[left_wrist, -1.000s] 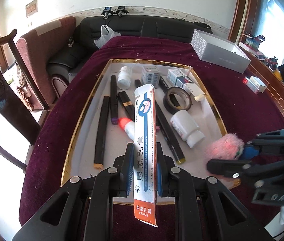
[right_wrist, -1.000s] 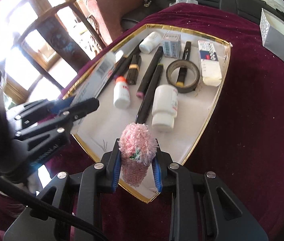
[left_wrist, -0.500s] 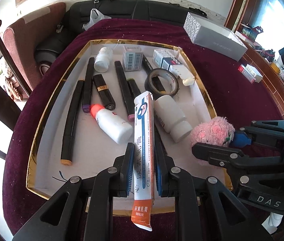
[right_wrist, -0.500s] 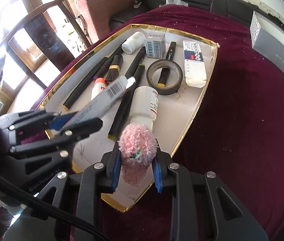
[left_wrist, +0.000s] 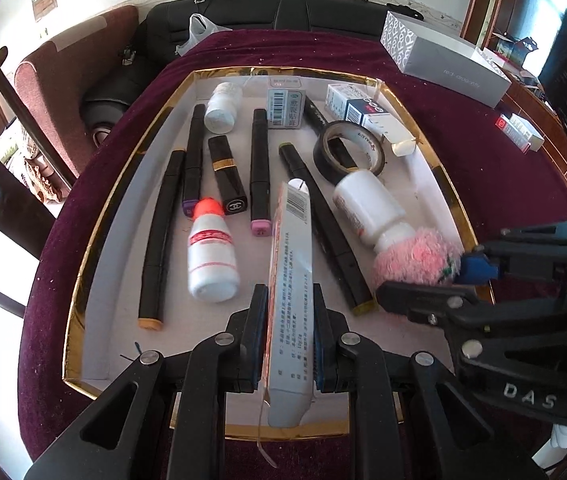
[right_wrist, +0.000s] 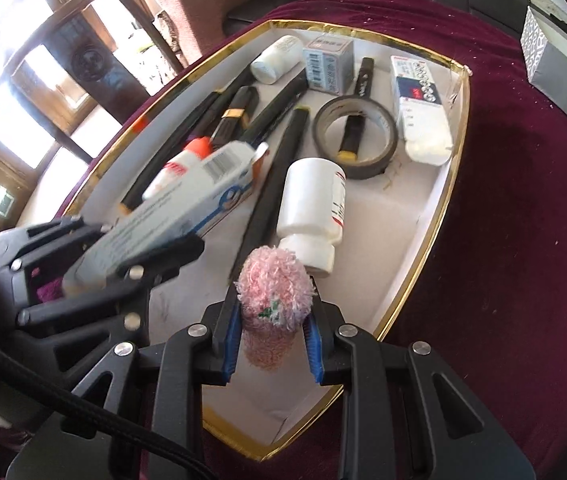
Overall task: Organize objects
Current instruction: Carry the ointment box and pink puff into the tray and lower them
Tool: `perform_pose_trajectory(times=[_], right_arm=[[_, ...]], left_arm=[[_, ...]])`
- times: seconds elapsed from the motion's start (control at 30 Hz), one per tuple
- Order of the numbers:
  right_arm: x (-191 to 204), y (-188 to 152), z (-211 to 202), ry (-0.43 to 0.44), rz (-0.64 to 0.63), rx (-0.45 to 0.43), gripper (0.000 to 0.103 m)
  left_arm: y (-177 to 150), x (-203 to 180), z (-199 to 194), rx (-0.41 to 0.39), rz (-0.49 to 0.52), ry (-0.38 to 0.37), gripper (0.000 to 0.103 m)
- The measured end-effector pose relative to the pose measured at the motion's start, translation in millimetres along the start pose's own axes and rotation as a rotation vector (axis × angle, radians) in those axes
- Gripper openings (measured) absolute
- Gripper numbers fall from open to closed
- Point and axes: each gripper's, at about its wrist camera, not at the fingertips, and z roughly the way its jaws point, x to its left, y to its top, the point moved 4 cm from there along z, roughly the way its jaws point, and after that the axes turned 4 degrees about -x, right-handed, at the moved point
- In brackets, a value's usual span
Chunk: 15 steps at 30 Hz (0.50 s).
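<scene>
Both tongs are loaded over the gold-rimmed tray (left_wrist: pixel 99 216) on the maroon-covered counter (left_wrist: pixel 483 168). The left tongs (left_wrist: pixel 288 340) are clamped narrowly on a long ointment box (left_wrist: pixel 289 280); the right tongs (right_wrist: pixel 271 332) pinch a pink fluffy ball (right_wrist: pixel 273 284), compressing it. Risk: the box overhangs far past the pads, so a tilt could pivot it down onto the orange-capped bottle (left_wrist: pixel 211 256) or the black marker (left_wrist: pixel 323 228) beneath. The ball sits just beside the cap of the large white bottle (right_wrist: pixel 313 208) and could roll it on release. The two tongs are close together near the tray's front edge and could foul one another. Tray contents: several markers, a lipstick (left_wrist: pixel 227 176), a tape roll (left_wrist: pixel 347 152), a small white bottle (left_wrist: pixel 223 106) and two cartons at the far wall.
</scene>
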Motion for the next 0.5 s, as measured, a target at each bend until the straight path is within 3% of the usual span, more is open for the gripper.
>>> perform_pose_trajectory(times=[0.5], right_arm=[[-15,4,4,-0.049,-0.005,-0.006,0.025]], left_arm=[[4,-9,16,0.007,0.003,0.017,0.015]])
